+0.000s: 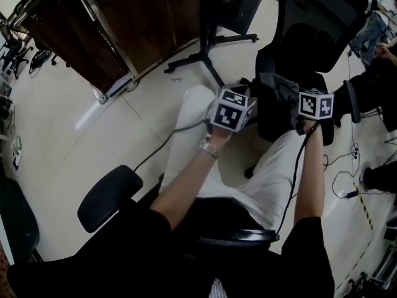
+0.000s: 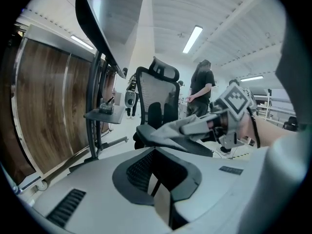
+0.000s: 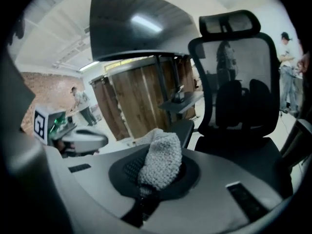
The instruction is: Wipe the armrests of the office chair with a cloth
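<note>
Closest up is the seated person's lap in white trousers [image 1: 273, 179], with a black side pad [image 1: 108, 197] of their own seat sticking out on the left. Both arms reach forward to the office chair [image 1: 313, 23] in front of them. Right gripper [image 1: 296, 113] has its jaws clamped on a nubbly grey cloth [image 3: 161, 160], and that cloth is draped over the chair's armrest [image 3: 187, 128], the one on the wooden cabinet [image 1: 124, 23] side. Left gripper [image 1: 249, 107] sits just beside it, jaws pressed together with nothing in them as far as I can see. Shiny watch [image 1: 208, 146] on the left wrist. A black stand [image 1: 208, 48] is planted between cabinet and chair, and somebody in dark clothes [image 2: 201, 89] is standing further back.
</note>
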Tool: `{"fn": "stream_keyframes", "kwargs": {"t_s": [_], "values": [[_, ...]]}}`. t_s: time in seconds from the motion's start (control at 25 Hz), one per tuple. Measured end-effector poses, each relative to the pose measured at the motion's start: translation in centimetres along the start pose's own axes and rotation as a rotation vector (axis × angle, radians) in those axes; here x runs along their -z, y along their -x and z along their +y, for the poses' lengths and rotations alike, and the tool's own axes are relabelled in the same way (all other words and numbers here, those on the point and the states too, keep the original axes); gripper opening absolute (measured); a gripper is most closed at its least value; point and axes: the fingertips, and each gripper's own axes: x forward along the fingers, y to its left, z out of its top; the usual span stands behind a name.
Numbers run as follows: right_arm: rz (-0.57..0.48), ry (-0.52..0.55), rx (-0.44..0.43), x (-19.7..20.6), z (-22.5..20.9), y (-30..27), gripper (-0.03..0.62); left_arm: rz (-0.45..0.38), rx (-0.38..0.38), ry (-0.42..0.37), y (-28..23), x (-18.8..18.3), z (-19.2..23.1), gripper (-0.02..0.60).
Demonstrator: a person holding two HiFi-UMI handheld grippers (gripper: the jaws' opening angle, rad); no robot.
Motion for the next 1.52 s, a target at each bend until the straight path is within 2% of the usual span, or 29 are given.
{"fn": "stream_keyframes", "kwargs": {"t_s": [0.08, 0.16, 0.36, 0.48, 0.64, 0.76, 0.88, 1.24, 1.4, 1.52], "values": [[-0.087, -0.066, 0.032, -3.4, -2.3, -0.5, 0.026, -0.001, -0.001, -0.006, 0.1, -0.1, -0.1, -0.006], [-0.124, -0.115, 0.061, -5.6, -4.9, -1.9, 0.026, 0.000, -0.001, -0.010, 0.2, -0.1, -0.1, -0.006], [-0.074, -0.185, 0.153, -6.1, -10.8, -7.2, 0.026, 0.003, -0.008, -0.016, 0.5, 0.0, 0.4, -0.006], [-0.072, -0.275, 0.101, -4.8, -11.8, -9.5, 0.026, 0.004, -0.007, -0.013, 0.7, 0.0, 0.6, -0.006], [-0.160, -0.458, 0.032, -3.8, -12.2, -9.3, 0.029, 0.001, -0.003, -0.006, 0.7, 0.0, 0.9, -0.006], [-0.171, -0.518, 0.011, -2.2, -12.0, -8.4, 0.029, -0.001, -0.001, 0.000, 0.5, 0.1, 0.9, -0.006], [-0.128, -0.511, -0.007, 0.0, -11.0, -7.3, 0.028, -0.002, 0.003, 0.004, 0.5, 0.3, 0.6, -0.006], [-0.023, -0.403, -0.029, 5.5, -5.6, -2.6, 0.025, -0.010, 0.007, -0.003, 0.7, -0.1, -0.2, -0.006], [-0.042, -0.388, -0.037, 6.7, -3.1, 0.0, 0.025, -0.015, 0.011, -0.014, 1.0, -0.4, -0.8, -0.006], [-0.081, -0.368, -0.100, 6.2, 0.0, 1.3, 0.026, -0.013, 0.013, -0.018, 1.0, -0.3, -1.1, -0.006]]}}
